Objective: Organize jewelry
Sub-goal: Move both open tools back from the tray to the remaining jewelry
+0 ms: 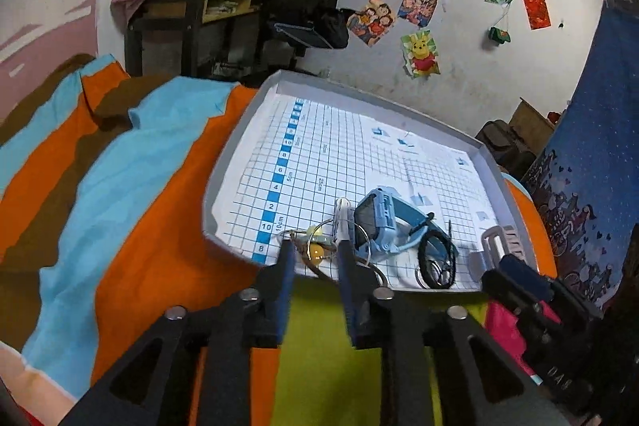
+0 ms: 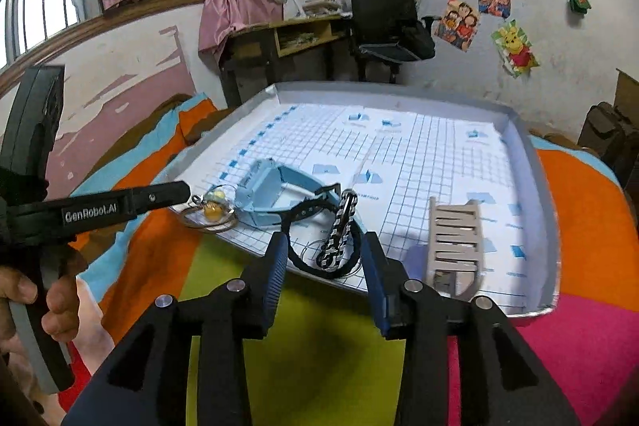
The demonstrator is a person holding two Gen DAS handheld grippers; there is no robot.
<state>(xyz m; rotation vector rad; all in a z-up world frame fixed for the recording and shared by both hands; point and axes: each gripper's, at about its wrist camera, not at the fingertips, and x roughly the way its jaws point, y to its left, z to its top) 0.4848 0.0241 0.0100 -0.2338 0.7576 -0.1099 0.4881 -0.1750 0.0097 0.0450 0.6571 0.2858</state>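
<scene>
A grey tray [image 1: 223, 162] with a grid sheet holds the jewelry near its front edge. A light blue watch [image 1: 379, 222] lies beside a ring charm with a yellow bead [image 1: 315, 251], a black band [image 1: 437, 258] and a white rack [image 1: 499, 244]. My left gripper [image 1: 313, 258] is open, its tips either side of the bead charm. In the right wrist view my right gripper [image 2: 323, 252] is open around the black band [image 2: 293, 250] and a black-and-silver chain bracelet [image 2: 339, 226]. The watch [image 2: 267, 192], bead charm [image 2: 213, 210], rack [image 2: 455, 238] and tray [image 2: 547, 186] show there too.
The tray lies on a striped orange, blue, brown and green cloth [image 1: 131, 210]. The left gripper's body and the hand holding it [image 2: 60, 290] fill the left of the right wrist view. A desk [image 2: 287, 34] and a black chair [image 2: 383, 22] stand against the far wall.
</scene>
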